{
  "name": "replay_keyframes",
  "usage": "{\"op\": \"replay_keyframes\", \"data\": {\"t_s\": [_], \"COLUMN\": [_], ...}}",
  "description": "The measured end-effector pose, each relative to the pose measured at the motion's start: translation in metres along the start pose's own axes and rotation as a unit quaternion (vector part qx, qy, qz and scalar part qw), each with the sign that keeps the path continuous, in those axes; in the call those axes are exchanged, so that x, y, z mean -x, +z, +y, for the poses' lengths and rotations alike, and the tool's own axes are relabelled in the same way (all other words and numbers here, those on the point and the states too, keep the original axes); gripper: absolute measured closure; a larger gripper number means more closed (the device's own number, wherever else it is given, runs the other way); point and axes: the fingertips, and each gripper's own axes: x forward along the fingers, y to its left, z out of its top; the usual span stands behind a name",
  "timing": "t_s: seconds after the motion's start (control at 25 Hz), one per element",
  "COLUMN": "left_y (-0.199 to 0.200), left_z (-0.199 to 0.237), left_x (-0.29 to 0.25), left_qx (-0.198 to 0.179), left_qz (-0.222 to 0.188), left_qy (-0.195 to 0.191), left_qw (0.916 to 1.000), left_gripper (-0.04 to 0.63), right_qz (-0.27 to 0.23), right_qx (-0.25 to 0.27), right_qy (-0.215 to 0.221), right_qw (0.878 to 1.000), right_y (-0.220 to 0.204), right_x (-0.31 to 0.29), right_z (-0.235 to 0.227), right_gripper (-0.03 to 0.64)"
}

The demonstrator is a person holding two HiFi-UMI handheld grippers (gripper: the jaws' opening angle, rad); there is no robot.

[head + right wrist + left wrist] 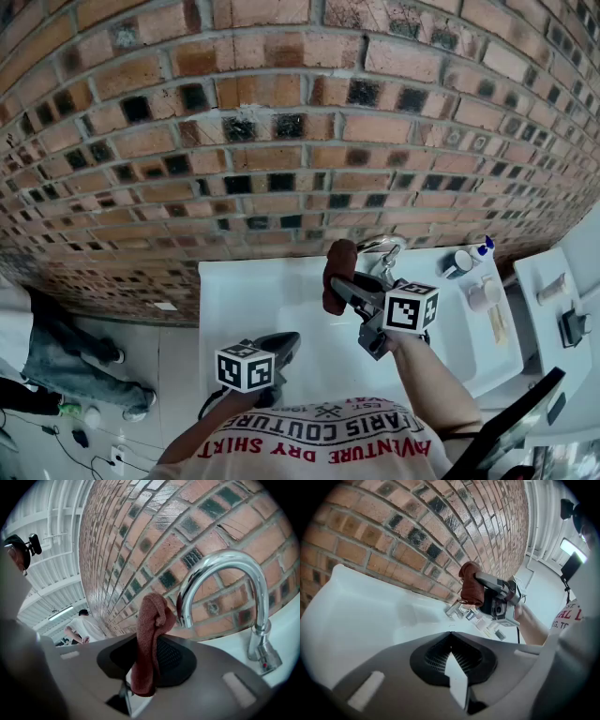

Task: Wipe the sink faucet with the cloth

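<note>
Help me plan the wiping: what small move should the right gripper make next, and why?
Probably ease the right gripper rightward until the cloth presses the faucet spout. The jaws are shut on the reddish-brown cloth, which stands just beside the chrome spout's tip, seemingly not yet wiping it.

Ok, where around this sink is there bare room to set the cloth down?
The left stretch of the sink is bare, bordered by the brick wall behind, the cloth to its right and the left gripper on the near side. Right of the faucet it is crowded: a cup, a bottle and small items stand there.
</note>
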Motion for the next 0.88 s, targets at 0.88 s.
{"op": "replay_keyframes", "data": {"t_s": [0.88], "left_y": [-0.002], "left_z": [0.004], "left_x": [-0.005], "left_qx": [0.005], "left_qz": [-0.001], "left_qy": [0.004], "left_qw": [1.0000], "left_gripper": [0.607], "right_qz": [-0.028], "right_qx": [-0.042], "right_qy": [-0.016], "right_qw": [0.999], "right_y": [0.028], "right_x": [0.008], "right_z": [-0.029], "right_gripper": [0.526]}}
